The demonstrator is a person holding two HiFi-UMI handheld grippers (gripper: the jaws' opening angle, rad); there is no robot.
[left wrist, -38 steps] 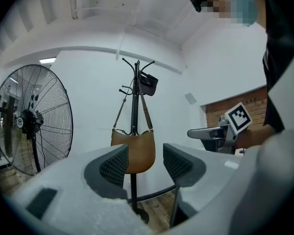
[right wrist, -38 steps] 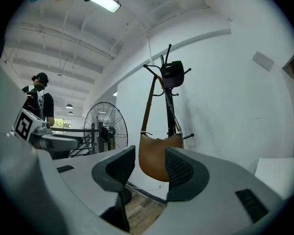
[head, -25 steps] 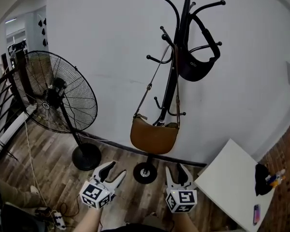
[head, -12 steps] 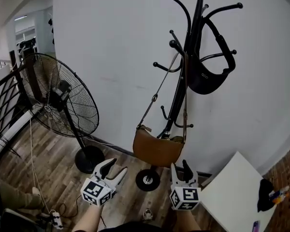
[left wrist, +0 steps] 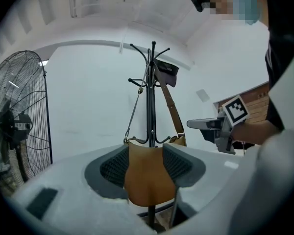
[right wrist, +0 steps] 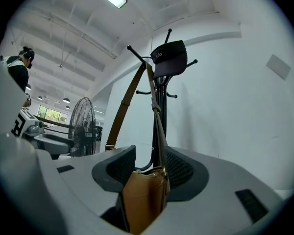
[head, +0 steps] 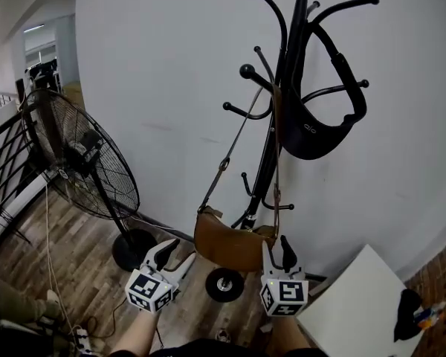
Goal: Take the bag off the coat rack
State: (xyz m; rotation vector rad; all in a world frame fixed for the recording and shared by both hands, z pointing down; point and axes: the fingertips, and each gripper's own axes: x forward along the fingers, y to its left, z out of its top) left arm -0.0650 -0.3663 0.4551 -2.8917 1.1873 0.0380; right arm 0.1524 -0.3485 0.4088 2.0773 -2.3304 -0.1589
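A brown shoulder bag point(head: 230, 248) hangs by its long strap point(head: 227, 158) from a hook of the black coat rack point(head: 282, 88). My left gripper point(head: 175, 254) is open just below the bag's left end. My right gripper point(head: 276, 248) is open at the bag's right end. In the left gripper view the bag point(left wrist: 146, 177) fills the gap between the spread jaws, with the rack point(left wrist: 151, 97) behind it. In the right gripper view the bag point(right wrist: 144, 197) stands end-on between the wide jaws. Whether the pads touch it, I cannot tell.
A black bag point(head: 312, 132) hangs higher on the rack. A large standing fan point(head: 74, 162) is at the left, beside a dark railing point(head: 0, 169). A white table point(head: 357, 303) sits at the lower right. A white wall stands right behind the rack.
The rack and bag have come closer. Both grippers have risen from below the bag to its two ends. Their jaws stay spread.
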